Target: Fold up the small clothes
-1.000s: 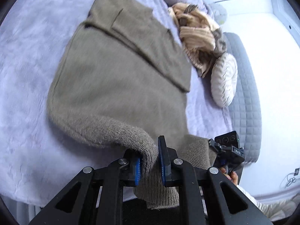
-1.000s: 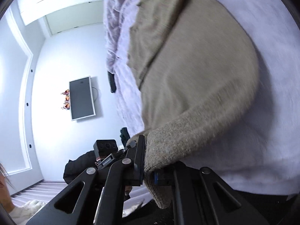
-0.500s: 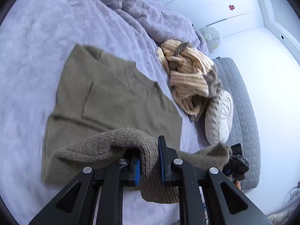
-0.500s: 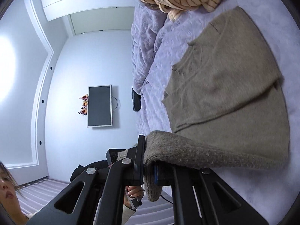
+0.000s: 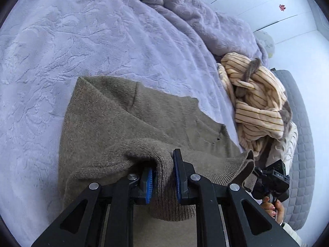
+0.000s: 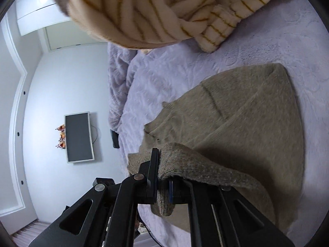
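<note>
Left tongs [image 5: 162, 182] closed on the hem of the sweater [image 5: 127, 119], knit bunched between the blue pads [image 5: 148, 182]. Right tongs [image 6: 163, 182] also clamped on the hem, seen bottom centre of the right view. Sweater lies on the bed [image 5: 82, 30], lower half lifted and doubled over the upper half; fold not yet laid down.

Risks, my read:
- Thick knit, narrow bite at each tong. Uneven pull could slip one corner out and the fold goes skewed.
- Hem sags between the two grips (centre right of the left view). Set down like that, it likely leaves a ridge or crooked edge.
- Folded sleeve under the lifted layer, mid-frame, may drag and untuck if the hem slides rather than drops.

Around:
- Striped garment [image 5: 257, 105] heaped right of the sweater's collar, near it; fills the top of the right view. Overshooting the fold that way could snag it.
- Round cushion [image 5: 292, 144] behind the stripes, partly hidden.
- Crumpled blanket [image 5: 185, 10] at top of the left view, well apart.
- TV [image 6: 79, 136] on the wall, irrelevant.
</note>
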Tool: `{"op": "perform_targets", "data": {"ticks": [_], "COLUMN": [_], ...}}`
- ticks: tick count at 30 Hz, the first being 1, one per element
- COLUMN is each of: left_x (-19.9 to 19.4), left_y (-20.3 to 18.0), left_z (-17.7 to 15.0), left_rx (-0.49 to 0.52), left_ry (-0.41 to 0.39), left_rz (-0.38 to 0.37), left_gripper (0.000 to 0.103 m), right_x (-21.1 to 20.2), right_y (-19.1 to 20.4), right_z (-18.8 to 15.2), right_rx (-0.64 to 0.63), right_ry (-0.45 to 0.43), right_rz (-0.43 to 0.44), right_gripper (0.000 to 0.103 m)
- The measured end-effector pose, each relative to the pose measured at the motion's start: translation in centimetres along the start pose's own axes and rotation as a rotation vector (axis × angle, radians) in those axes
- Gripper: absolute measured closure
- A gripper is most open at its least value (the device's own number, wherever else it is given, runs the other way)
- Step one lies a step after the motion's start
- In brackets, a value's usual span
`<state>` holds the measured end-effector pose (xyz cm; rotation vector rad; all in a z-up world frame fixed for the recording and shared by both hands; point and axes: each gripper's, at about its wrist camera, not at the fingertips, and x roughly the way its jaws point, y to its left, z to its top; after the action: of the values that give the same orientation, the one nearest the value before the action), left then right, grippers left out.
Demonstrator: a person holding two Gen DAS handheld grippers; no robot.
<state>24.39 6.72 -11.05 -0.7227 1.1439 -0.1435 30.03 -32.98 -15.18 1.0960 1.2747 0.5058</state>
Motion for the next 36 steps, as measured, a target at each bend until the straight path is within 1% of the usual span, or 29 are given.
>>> {"op": "perform_targets", "data": {"ticks": [2,5,7,9,10,11,12,13,14,16,17,18,19,20,21,22,23,26,30,32,34,36], "left_x": [0.9,1.1,0.5,-0.9,-1.8,-2.5,-3.3,-4.0,-4.9,-6.4,-7.1,-7.7,-8.4,-8.8,-8.7,-8.3,-7.8,-5.4,-1.3,0.5,1.5,1.9], "left_y": [0.9,1.1,0.5,-0.5,-1.0,-1.3,-1.7,-2.0,-2.2,-2.5,-2.5,-2.3,-2.2,-2.2,-2.3,-2.2,-2.2,-2.3,-3.5,-4.3,-5.4,-5.9], "left_z": [0.2,0.4,0.4,0.3,0.3,0.3,0.3,0.3,0.3,0.3,0.3,0.2,-0.1,-0.3,-0.7,-1.1,-1.7,-3.9,-5.8,-5.6,-4.6,-2.9], "left_rx": [-0.036,-0.063,-0.046,-0.002,0.023,0.037,0.053,0.067,0.084,0.113,0.116,0.116,0.125,0.146,0.173,0.19,0.203,0.248,0.309,0.331,0.347,0.334], "left_ry": [0.011,0.02,0.018,0.014,0.01,0.007,0.003,-0.003,-0.012,-0.047,-0.056,-0.07,-0.102,-0.12,-0.105,-0.073,-0.044,0.055,0.157,0.16,0.128,0.078], "left_rz": [0.002,0.013,0.029,0.031,0.023,0.019,0.016,0.018,0.023,0.043,0.053,0.064,0.091,0.116,0.138,0.16,0.168,0.182,0.201,0.207,0.22,0.231], "left_gripper": [0.086,0.084,0.084,0.084,0.084,0.084,0.084,0.084,0.084,0.083,0.067,0.054,0.038,0.038,0.038,0.038,0.038,0.038,0.038,0.038,0.038,0.038], "right_x": [1.2,2.0,2.0,1.5,1.1,0.7,0.3,-0.2,-1.0,-1.9,-2.5,-2.8,-3.0,-3.0,-2.9,-2.7,-2.3,-0.8,1.0,2.1,2.8,3.2], "right_y": [-1.5,-2.9,-3.1,-2.6,-2.2,-1.4,-0.9,-0.3,0.6,1.4,1.8,2.1,2.1,2.1,2.1,2.0,1.9,1.5,2.2,2.9,3.7,4.6], "right_z": [1.0,1.5,1.7,1.4,1.2,1.0,0.7,0.4,-0.1,-0.9,-1.4,-2.0,-2.5,-2.9,-3.4,-3.7,-4.2,-5.0,-5.2,-4.7,-3.9,-2.8], "right_rx": [0.027,0.054,0.071,0.073,0.058,0.026,0.003,-0.031,-0.076,-0.132,-0.163,-0.19,-0.211,-0.23,-0.258,-0.275,-0.302,-0.347,-0.432,-0.478,-0.514,-0.536], "right_ry": [-0.005,-0.003,-0.004,0.004,0.009,0.02,0.026,0.028,0.022,0.016,0.016,0.021,0.028,0.037,0.052,0.061,0.079,0.127,0.151,0.151,0.132,0.091], "right_rz": [-0.06,-0.109,-0.104,-0.102,-0.108,-0.122,-0.131,-0.144,-0.163,-0.196,-0.217,-0.24,-0.261,-0.279,-0.316,-0.341,-0.378,-0.428,-0.488,-0.523,-0.547,-0.568], "right_gripper": [0.095,0.095,0.094,0.091,0.083,0.066,0.048,0.042,0.041,0.042,0.043,0.05,0.055,0.065,0.071,0.073,0.074,0.075,0.075,0.075,0.075,0.075]}}
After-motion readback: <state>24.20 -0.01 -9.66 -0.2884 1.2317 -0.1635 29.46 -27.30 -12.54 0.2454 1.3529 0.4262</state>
